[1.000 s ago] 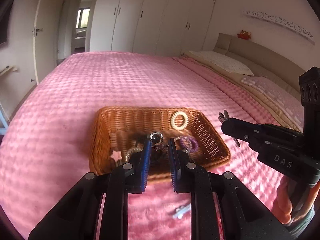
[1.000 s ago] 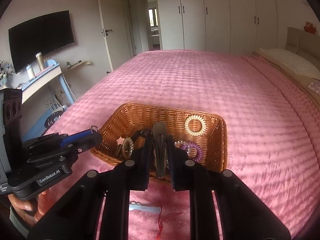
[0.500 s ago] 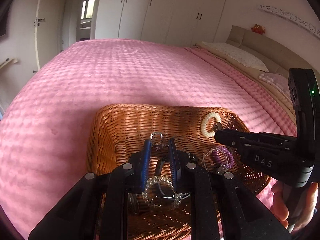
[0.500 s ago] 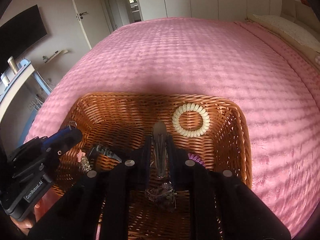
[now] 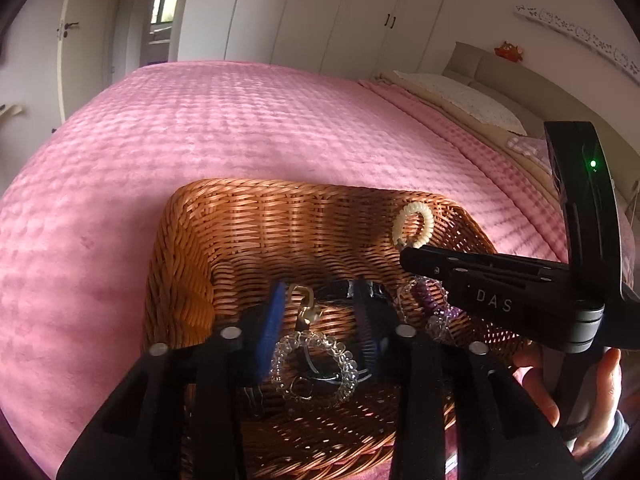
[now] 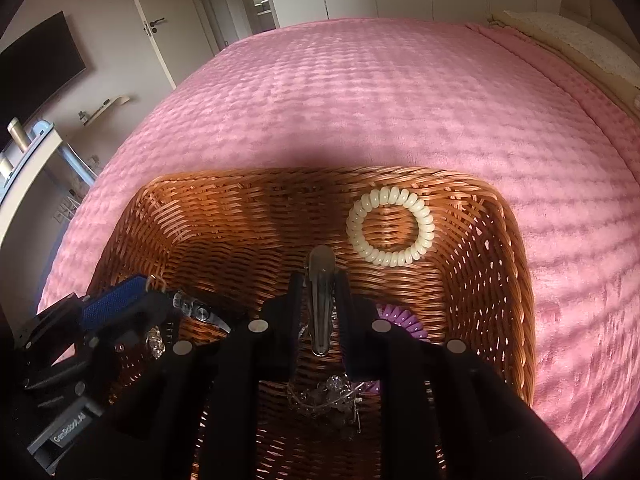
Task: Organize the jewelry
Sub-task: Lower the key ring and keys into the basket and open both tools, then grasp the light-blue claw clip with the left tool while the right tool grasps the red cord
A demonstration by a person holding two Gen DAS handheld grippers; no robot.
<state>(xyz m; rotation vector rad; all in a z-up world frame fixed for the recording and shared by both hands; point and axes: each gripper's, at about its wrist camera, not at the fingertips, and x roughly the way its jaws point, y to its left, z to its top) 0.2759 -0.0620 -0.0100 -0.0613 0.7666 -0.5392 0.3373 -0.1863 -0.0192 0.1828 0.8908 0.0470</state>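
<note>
A brown wicker basket (image 5: 188, 248) (image 6: 516, 264) sits on the pink bed. My left gripper (image 5: 320, 312) is open over the basket's inside; a small gold clasp (image 5: 305, 307) lies free between its blue pads, above a clear beaded bracelet (image 5: 316, 364). My right gripper (image 6: 320, 300) is shut on a metal hair clip (image 6: 320, 296) and holds it over the basket's middle. A cream spiral hair tie (image 6: 390, 232) (image 5: 414, 224) lies at the far right inside. A purple spiral tie (image 6: 400, 320) lies behind the right finger.
The pink bedspread (image 5: 240, 120) spreads all around the basket. Pillows and a headboard (image 5: 472, 92) are at the far right. White wardrobes (image 5: 320, 12) stand behind the bed. A desk and TV (image 6: 36, 80) are off the bed's left side.
Both grippers moved forward and down into the basket. My left gripper opened and let go of the gold clasp. My right gripper still holds the hair clip.
</note>
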